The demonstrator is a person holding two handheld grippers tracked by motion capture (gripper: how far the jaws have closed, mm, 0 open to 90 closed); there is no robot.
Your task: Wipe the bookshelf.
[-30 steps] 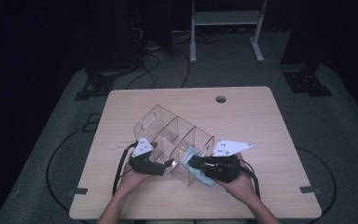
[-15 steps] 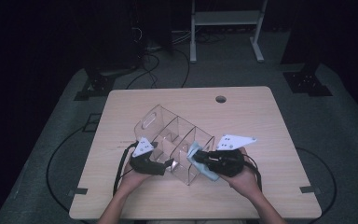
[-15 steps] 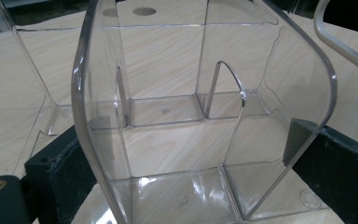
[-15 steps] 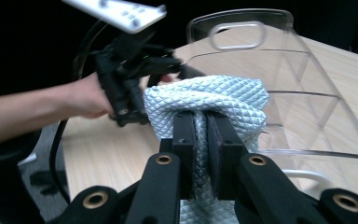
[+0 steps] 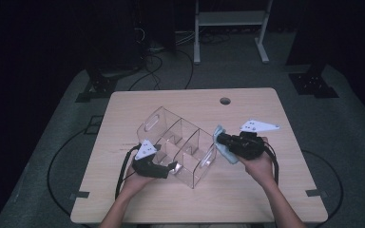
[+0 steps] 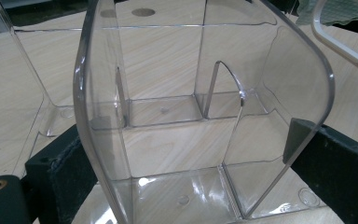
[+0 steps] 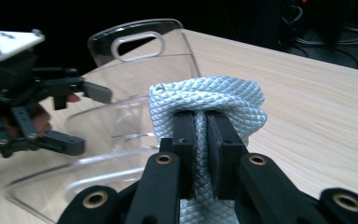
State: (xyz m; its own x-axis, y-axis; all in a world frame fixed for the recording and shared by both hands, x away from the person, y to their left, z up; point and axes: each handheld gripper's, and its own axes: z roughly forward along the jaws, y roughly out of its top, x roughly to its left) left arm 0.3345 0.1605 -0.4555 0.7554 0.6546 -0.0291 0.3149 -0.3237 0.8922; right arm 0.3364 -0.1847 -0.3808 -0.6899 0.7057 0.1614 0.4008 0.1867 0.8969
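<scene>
Left gripper [image 5: 170, 167]: level, jaws spread around the clear organizer [image 5: 180, 142] end wall.
Right gripper [image 5: 222, 139]: angled left, jaws pinching the pale cloth [image 7: 205, 109].

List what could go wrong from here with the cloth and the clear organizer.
1. The left gripper has its jaws astride one thin end wall of the clear organizer, which looks tilted off the table; slick plastic could slip or twist out.
2. The right gripper pinches only a fold of the pale blue cloth; wiping against the wall might drag it loose.
3. Pushing from the right may shove the organizer against the left grip.
</scene>
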